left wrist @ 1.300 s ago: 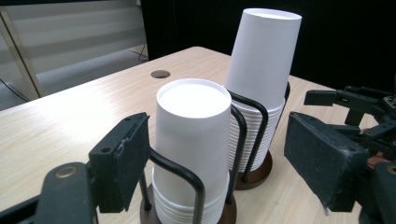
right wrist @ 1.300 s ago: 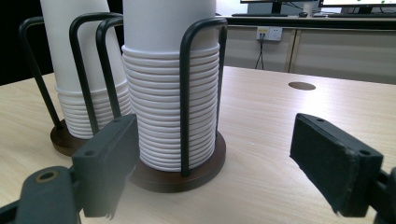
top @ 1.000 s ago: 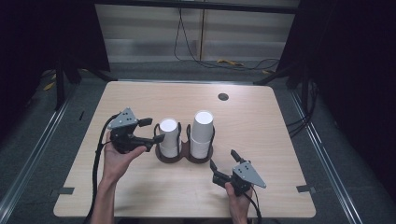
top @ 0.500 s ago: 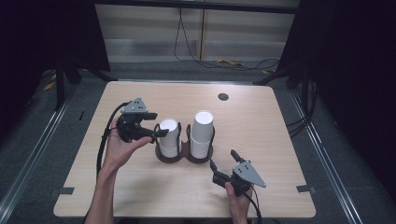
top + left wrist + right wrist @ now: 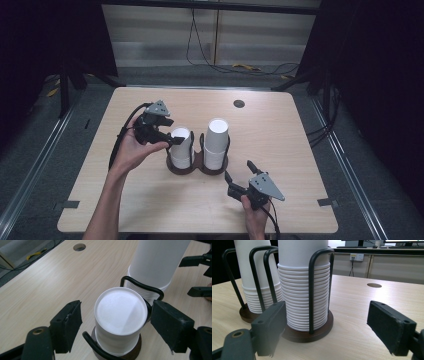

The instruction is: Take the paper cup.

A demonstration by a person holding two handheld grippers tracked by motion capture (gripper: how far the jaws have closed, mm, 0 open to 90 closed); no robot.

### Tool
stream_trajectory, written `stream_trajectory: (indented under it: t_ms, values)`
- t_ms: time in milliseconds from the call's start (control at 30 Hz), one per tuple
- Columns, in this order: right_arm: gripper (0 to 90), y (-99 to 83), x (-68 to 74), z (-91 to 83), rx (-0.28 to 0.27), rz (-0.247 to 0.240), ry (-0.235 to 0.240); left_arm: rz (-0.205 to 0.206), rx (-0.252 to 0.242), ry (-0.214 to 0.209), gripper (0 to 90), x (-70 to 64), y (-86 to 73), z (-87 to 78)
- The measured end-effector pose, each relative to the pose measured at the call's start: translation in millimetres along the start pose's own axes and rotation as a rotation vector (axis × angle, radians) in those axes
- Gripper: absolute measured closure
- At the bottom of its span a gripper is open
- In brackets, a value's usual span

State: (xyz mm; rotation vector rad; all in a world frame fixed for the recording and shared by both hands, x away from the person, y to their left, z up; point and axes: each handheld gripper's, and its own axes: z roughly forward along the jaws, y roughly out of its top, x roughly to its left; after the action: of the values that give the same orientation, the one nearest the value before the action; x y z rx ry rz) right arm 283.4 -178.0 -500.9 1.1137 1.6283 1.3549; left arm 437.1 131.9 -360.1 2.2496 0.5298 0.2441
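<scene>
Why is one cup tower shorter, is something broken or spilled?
Nothing looks broken or spilled. Both cup stacks stand upright in the dark holder. The left stack is simply shorter than the right stack. The left gripper is open around the short stack's top.

stacked cups [image 5: 303,290] between spread jaws

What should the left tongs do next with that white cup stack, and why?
Probably close gently on the top cup. The left tongs are open, with one pad on each side of the shorter cup stack in its dark holder, not touching it. The right tongs wait open beside the taller stack.
</scene>
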Motion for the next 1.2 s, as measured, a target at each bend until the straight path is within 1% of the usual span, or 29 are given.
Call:
stream_trajectory:
  t_ms: [100, 133, 167, 200, 300, 367, 400, 433, 467, 500, 533, 600, 633, 700, 767, 800, 833, 867, 900, 967, 1000, 1067, 1100, 1167, 1200]
  values:
    - [15.8, 0.0, -0.1, -0.1, -0.001, 0.000, -0.001, 0.003, 0.008, -0.005, 22.0, 1.1, 2.0, 2.1]
    - [15.9, -0.1, -0.3, -0.1, -0.003, -0.001, 0.000, 0.003, 0.025, -0.006, 21.9, 2.5, 2.7, 5.4]
    - [15.9, -0.1, -0.4, -0.1, -0.003, 0.001, 0.001, 0.003, 0.025, -0.006, 21.9, 2.5, 2.7, 5.4]
    - [15.9, -0.1, -0.4, -0.1, -0.004, 0.002, 0.001, 0.011, 0.040, -0.016, 21.9, 3.3, 2.7, 8.0]
    - [15.8, -0.1, -0.4, -0.1, -0.003, 0.002, 0.001, 0.010, 0.048, -0.020, 22.0, 2.9, 2.9, 10.8]
    - [15.9, -0.1, -0.4, -0.1, -0.003, 0.002, 0.002, 0.026, 0.070, -0.029, 23.4, 1.8, 5.3, 13.2]
    - [15.9, -0.1, -0.5, -0.2, -0.005, 0.000, 0.000, 0.030, 0.080, -0.023, 25.4, 1.1, 6.4, 13.5]
    - [15.9, -0.2, -0.5, -0.3, -0.006, -0.001, 0.000, 0.030, 0.080, -0.023, 26.6, 1.1, 6.4, 13.5]
    - [15.9, -0.2, -0.5, -0.3, -0.008, -0.001, 0.000, 0.048, 0.107, -0.033, 26.5, 0.7, 8.3, 15.2]
    - [15.9, -0.2, -0.5, -0.3, -0.008, -0.001, 0.000, 0.048, 0.107, -0.033, 26.6, 0.7, 8.3, 15.2]
    - [15.9, -0.2, -0.6, -0.3, -0.008, -0.001, 0.000, 0.036, 0.111, -0.033, 26.6, -0.2, 8.9, 16.7]
    - [15.9, -0.2, -0.5, -0.3, -0.007, -0.001, 0.002, 0.048, 0.140, -0.030, 27.1, 0.5, 10.4, 18.3]
    - [15.9, -0.2, -0.5, -0.4, -0.007, -0.001, 0.003, 0.040, 0.142, -0.042, 28.4, 1.9, 10.4, 19.3]
    - [15.8, -0.2, -0.4, -0.5, -0.008, -0.001, 0.003, 0.038, 0.149, -0.044, 28.0, 2.5, 10.5, 19.9]
    - [15.9, -0.3, -0.5, -0.6, -0.010, 0.000, 0.003, 0.042, 0.174, -0.056, 28.6, 3.9, 10.7, 21.9]
    - [15.8, -0.2, -0.6, -0.5, -0.010, 0.000, 0.004, 0.039, 0.188, -0.062, 29.1, 4.7, 10.8, 23.8]
    - [15.7, -0.2, -0.5, -0.5, -0.008, 0.003, -0.001, 0.025, 0.196, -0.065, 28.6, 5.2, 11.4, 24.9]
    - [15.7, -0.2, -0.5, -0.4, -0.005, 0.008, -0.004, 0.015, 0.196, -0.067, 27.1, 5.4, 11.8, 25.8]
    - [15.7, 0.0, -0.8, -0.3, -0.001, 0.009, -0.002, 0.023, 0.204, -0.071, 26.8, 6.2, 12.3, 26.0]
    - [15.7, -0.1, -0.5, 0.1, -0.008, 0.003, -0.004, 0.031, 0.234, -0.078, 27.1, 6.6, 14.3, 28.5]
    - [15.7, -0.1, -0.5, 0.2, -0.008, 0.003, -0.002, 0.031, 0.233, -0.077, 27.4, 5.8, 14.8, 29.3]
    - [15.7, -0.1, -0.6, -0.2, -0.005, 0.008, -0.006, 0.053, 0.245, -0.080, 29.4, 4.1, 16.5, 30.9]
    - [15.7, -0.1, -0.6, -0.2, -0.005, 0.008, -0.006, 0.053, 0.245, -0.080, 31.2, 4.1, 16.5, 30.9]
    - [15.7, -0.2, -0.5, -0.3, -0.005, 0.008, -0.005, 0.074, 0.266, -0.077, 31.6, 2.3, 18.3, 32.3]
    - [15.7, -0.1, -0.5, -0.3, -0.004, 0.008, -0.004, 0.069, 0.269, -0.073, 31.2, 1.5, 18.8, 33.8]
